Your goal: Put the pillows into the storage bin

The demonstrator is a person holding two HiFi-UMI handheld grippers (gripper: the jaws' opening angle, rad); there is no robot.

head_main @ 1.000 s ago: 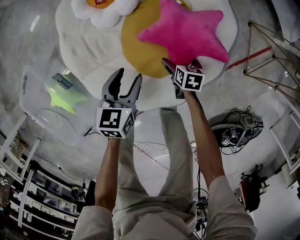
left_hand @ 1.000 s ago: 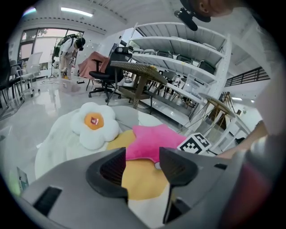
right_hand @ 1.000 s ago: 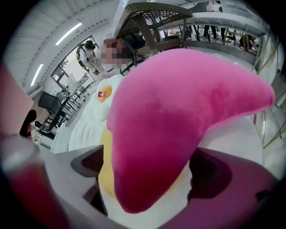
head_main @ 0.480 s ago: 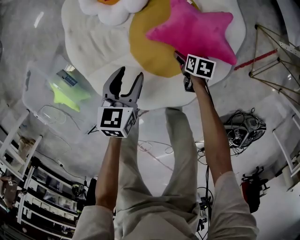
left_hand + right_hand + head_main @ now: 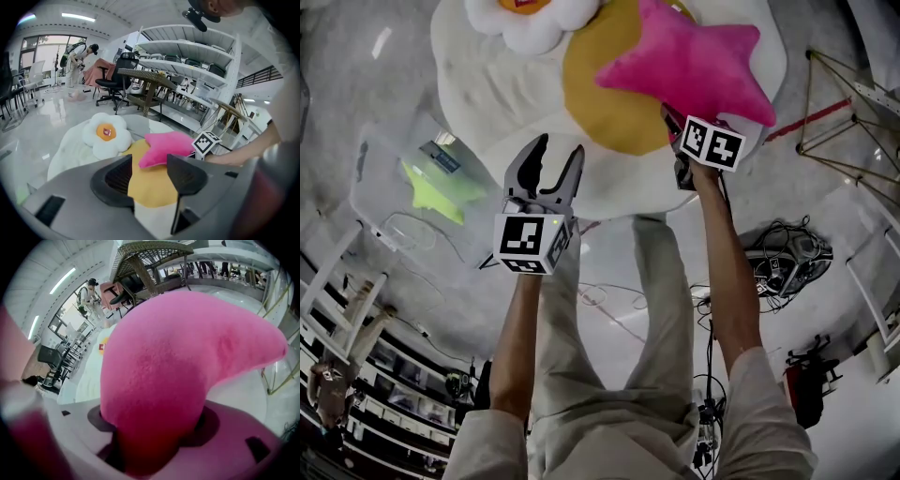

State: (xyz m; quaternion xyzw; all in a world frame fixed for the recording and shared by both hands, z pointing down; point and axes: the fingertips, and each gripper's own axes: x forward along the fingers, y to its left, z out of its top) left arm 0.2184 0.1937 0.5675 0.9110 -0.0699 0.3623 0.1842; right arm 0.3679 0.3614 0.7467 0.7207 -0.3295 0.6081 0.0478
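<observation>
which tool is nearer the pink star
Right. The right tool has just been closing its jaws on a tip of the star and grips it. The left tool is open and empty, apart from the star, lower left of it in the head view.

Bright hall with a glossy grey floor

The floor [image 5: 412, 309] mirrors the ceiling light strips [image 5: 77, 17]. At the far left are tall windows [image 5: 44, 51] and a row of chairs [image 5: 26, 79], with a person [image 5: 77, 54] standing near them. A black office chair [image 5: 115, 79] and a wicker table [image 5: 147, 84] stand in front of white shelves [image 5: 187, 63] at the right. Cables [image 5: 783, 262] lie on the floor near a wire frame [image 5: 848, 108].
</observation>
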